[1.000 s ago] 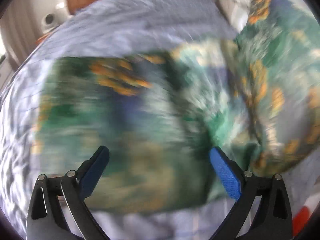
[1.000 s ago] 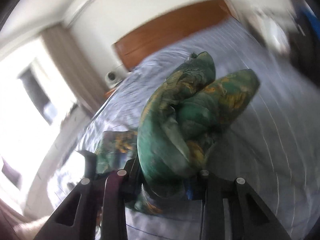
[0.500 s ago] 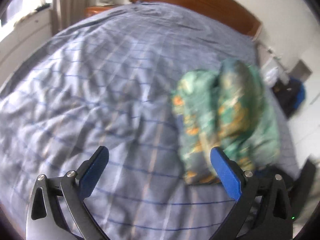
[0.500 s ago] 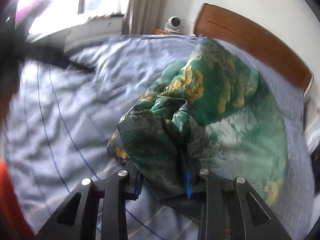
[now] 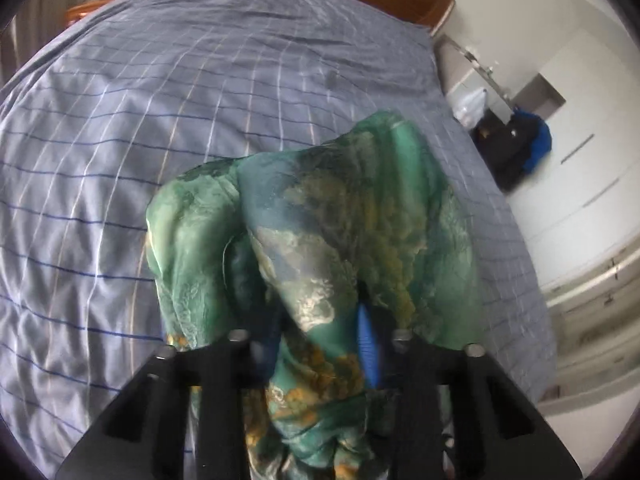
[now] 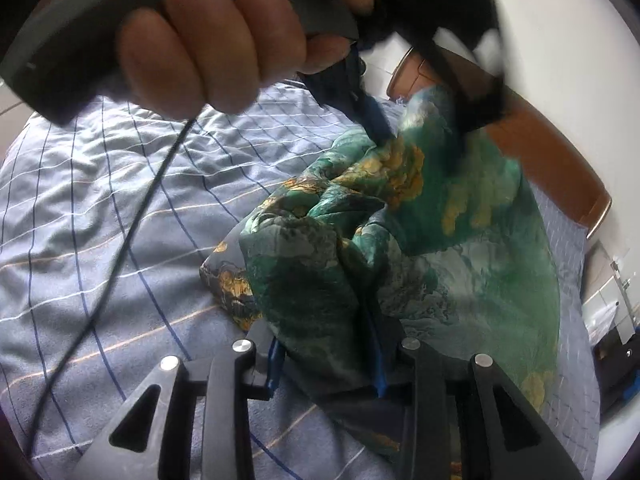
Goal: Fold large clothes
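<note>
Two grippers on one garment: green silky cloth with gold print, bunched and hanging above the striped bedspread.

Left gripper: jaws nearly closed on a fold, cloth spilling forward and over both fingers.

Right gripper: jaws pinched on another bunched edge; the rest drapes ahead and to its right. The left hand and its tool sit just ahead and above, biting the same cloth.

Judgement: grips look too close. Draw the grippers apart to tension one edge, let the cloth hang flat, then lower it onto the bedspread. Slippery fabric; keep both pinches firm.
</note>
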{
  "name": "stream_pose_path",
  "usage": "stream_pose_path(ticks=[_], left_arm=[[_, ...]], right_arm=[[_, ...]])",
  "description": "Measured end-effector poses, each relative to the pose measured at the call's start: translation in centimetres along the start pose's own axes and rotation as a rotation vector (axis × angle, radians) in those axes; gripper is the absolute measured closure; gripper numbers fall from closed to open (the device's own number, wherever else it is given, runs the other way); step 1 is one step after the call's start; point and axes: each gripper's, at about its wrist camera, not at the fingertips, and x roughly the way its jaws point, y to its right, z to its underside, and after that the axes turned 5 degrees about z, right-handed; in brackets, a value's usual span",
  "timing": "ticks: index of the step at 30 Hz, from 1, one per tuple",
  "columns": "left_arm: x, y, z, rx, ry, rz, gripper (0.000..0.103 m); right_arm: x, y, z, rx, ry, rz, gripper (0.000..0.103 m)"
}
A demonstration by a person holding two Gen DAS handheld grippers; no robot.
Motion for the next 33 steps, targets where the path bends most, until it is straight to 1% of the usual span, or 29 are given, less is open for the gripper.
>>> stream_pose_path(ticks=[2,3,4,6,8,9,10,12,14,15,17,18,19,20,22,24,26,27,28,29,30,31,32,33], left_arm=[[0.1,-0.5,0.2,0.005,0.009,-0.03,0.086],[0.1,-1.0,0.3,0.013,0.017,-0.056,0.087],[0.2,-1.4,0.3,0.015,0.024,-0.075,0.088],[0.0,-2.6,0.4,0.0,0.037,-0.1,0.089],[-0.3,-4.1,0.4,-0.018,0.044,-0.098,0.089],[-0.5,-4.6,0.4,-0.024,0.048,-0.1,0.089],[-0.7,-5.2,0.5,-0.031,0.053,-0.107,0.089],[-0.9,-6.6,0.6,-0.05,0.061,-0.123,0.089],[-0.8,-7.6,0.6,-0.07,0.065,-0.13,0.089],[-0.7,-8.0,0.7,-0.081,0.067,-0.129,0.089],[-0.5,-8.3,1.0,-0.086,0.069,-0.13,0.089],[-0.2,-8.4,1.3,-0.08,0.07,-0.148,0.089],[0.0,-8.4,1.6,-0.072,0.071,-0.156,0.089],[0.4,-8.5,2.0,-0.068,0.071,-0.156,0.088],[1.0,-8.8,2.8,-0.093,0.077,-0.131,0.088],[1.4,-8.9,3.3,-0.111,0.095,-0.123,0.087],[1.8,-8.9,3.5,-0.128,0.103,-0.138,0.084],[1.7,-8.4,3.4,-0.125,0.112,-0.16,0.079],[1.3,-8.0,3.4,-0.12,0.121,-0.175,0.075],[0.8,-7.6,3.3,-0.117,0.125,-0.182,0.068],[0.3,-7.3,3.1,-0.12,0.123,-0.187,0.048],[-0.4,-7.1,2.9,-0.129,0.116,-0.187,0.036],[-1.1,-6.9,2.7,-0.135,0.114,-0.165,0.019],[-1.9,-6.8,2.7,-0.142,0.12,-0.149,0.01]], right_arm=[[-1.0,0.7,0.2,0.025,0.01,-0.033,0.055],[-1.4,0.8,0.2,0.035,0.012,-0.069,0.047],[-2.3,1.2,0.3,0.052,0.016,-0.118,0.043],[-4.6,3.1,0.7,0.13,0.027,-0.226,0.043],[-6.4,5.9,1.3,0.224,0.051,-0.28,0.043],[-7.2,7.9,1.6,0.277,0.064,-0.281,0.043],[-7.7,10.5,1.9,0.346,0.071,-0.254,0.043],[-7.4,14.4,2.1,0.437,0.071,-0.193,0.043],[-5.9,18.2,2.4,0.517,0.049,-0.122,0.043],[-4.7,19.4,2.4,0.546,0.035,-0.117,0.043],[-1.7,19.7,2.1,0.554,-0.018,-0.149,0.043],[0.3,18.8,2.2,0.549,-0.05,-0.201,0.043],[1.8,18.1,2.4,0.551,-0.082,-0.241,0.038],[3.7,17.2,3.1,0.564,-0.151,-0.256,0.038],[6.2,16.0,4.8,0.606,-0.239,-0.28,0.036],[6.4,15.9,6.3,0.641,-0.207,-0.266,0.035],[6.4,16.1,6.6,0.646,-0.209,-0.266,0.034],[6.5,16.2,6.4,0.637,-0.223,-0.265,0.032],[6.5,16.3,6.2,0.63,-0.234,-0.261,0.03],[6.2,16.5,5.8,0.621,-0.247,-0.251,0.029],[5.7,17.0,5.6,0.618,-0.25,-0.244,0.025],[4.6,17.4,5.1,0.62,-0.248,-0.238,0.022],[3.6,17.6,4.8,0.629,-0.242,-0.233,0.022],[2.8,17.9,4.9,0.643,-0.236,-0.232,0.022]])
